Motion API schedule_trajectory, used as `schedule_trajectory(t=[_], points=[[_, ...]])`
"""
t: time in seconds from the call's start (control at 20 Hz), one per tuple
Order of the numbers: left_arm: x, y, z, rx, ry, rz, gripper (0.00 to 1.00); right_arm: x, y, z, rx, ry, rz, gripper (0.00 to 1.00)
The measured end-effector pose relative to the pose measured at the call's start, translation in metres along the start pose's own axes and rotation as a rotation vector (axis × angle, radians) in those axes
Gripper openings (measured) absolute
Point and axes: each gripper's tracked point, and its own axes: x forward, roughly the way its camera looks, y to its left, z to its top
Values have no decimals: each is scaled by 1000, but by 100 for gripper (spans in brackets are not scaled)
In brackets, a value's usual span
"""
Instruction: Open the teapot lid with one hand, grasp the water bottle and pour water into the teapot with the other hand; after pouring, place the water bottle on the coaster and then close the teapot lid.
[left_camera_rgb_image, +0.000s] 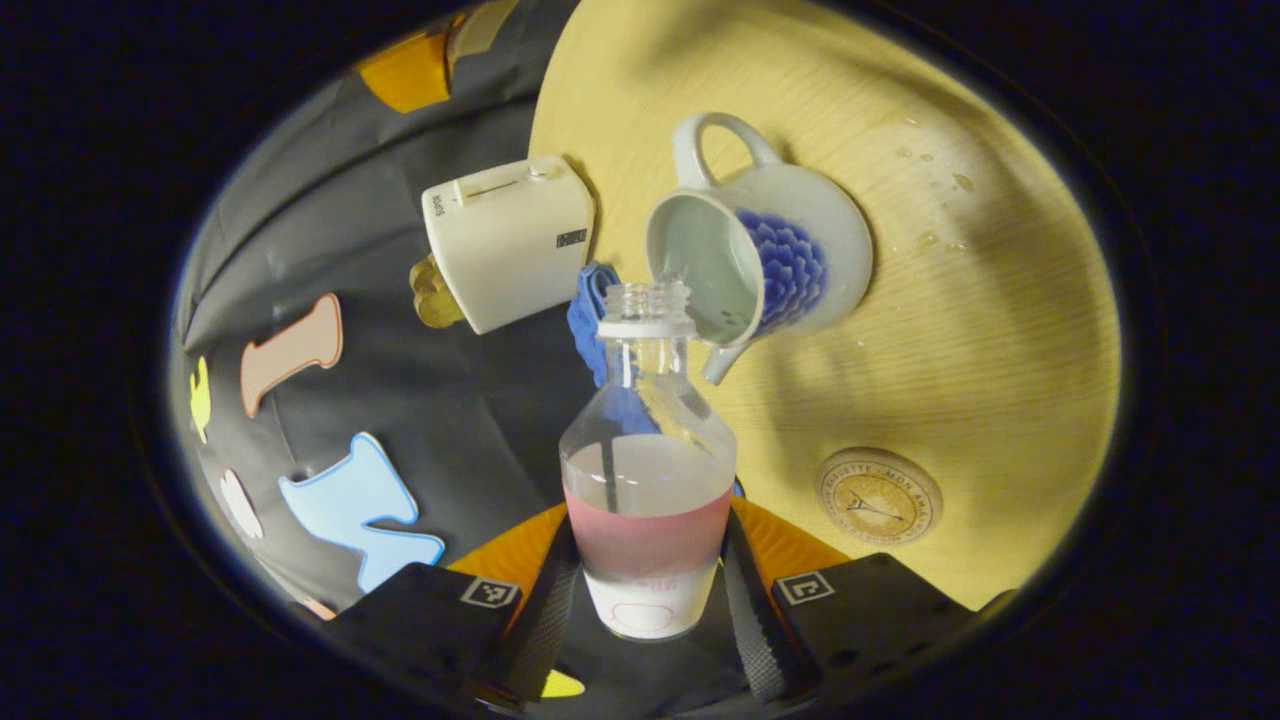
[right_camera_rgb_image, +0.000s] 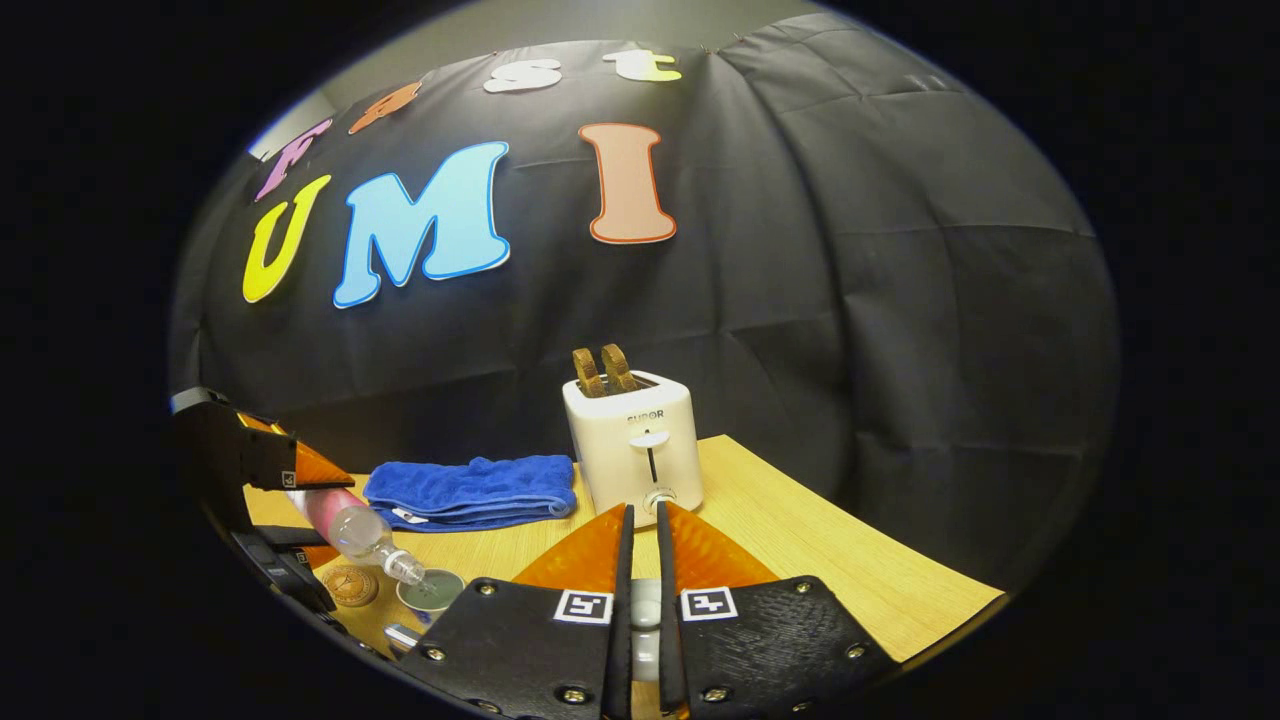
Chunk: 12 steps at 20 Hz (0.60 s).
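Observation:
In the left gripper view my left gripper (left_camera_rgb_image: 648, 570) is shut on a clear water bottle (left_camera_rgb_image: 645, 470) with a pink band, uncapped and partly full. Its mouth points at the open top of the white teapot (left_camera_rgb_image: 790, 260) with a blue pattern. A round coaster (left_camera_rgb_image: 878, 496) lies bare to the right. In the right gripper view the bottle (right_camera_rgb_image: 365, 535) tilts mouth-down over the teapot's opening (right_camera_rgb_image: 432, 590), beside the coaster (right_camera_rgb_image: 350, 585). My right gripper (right_camera_rgb_image: 642, 520) holds its fingers nearly together on a white piece, the teapot lid (right_camera_rgb_image: 645, 608), mostly hidden between them.
A white toaster (right_camera_rgb_image: 632, 450) with two slices of toast stands at the back of the wooden table (right_camera_rgb_image: 800, 540). A folded blue towel (right_camera_rgb_image: 470, 490) lies to its left. Water drops dot the table (left_camera_rgb_image: 930, 160) beyond the teapot.

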Motion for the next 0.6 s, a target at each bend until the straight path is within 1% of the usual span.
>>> schedule_trajectory(t=[0.05, 0.1, 0.25, 0.6], points=[[-1, 0, 1, 18, 4, 3, 84, 0, 0, 0, 6, 1, 2, 11], [-1, 1, 2, 30, 8, 4, 73, -1, 0, 0, 10, 0, 6, 11], [-1, 3, 1, 76, 29, 7, 84, 0, 2, -1, 7, 1, 7, 11], [-2, 10, -2, 194, 64, 30, 83, 1, 2, -4, -4, 9, 1, 11]])
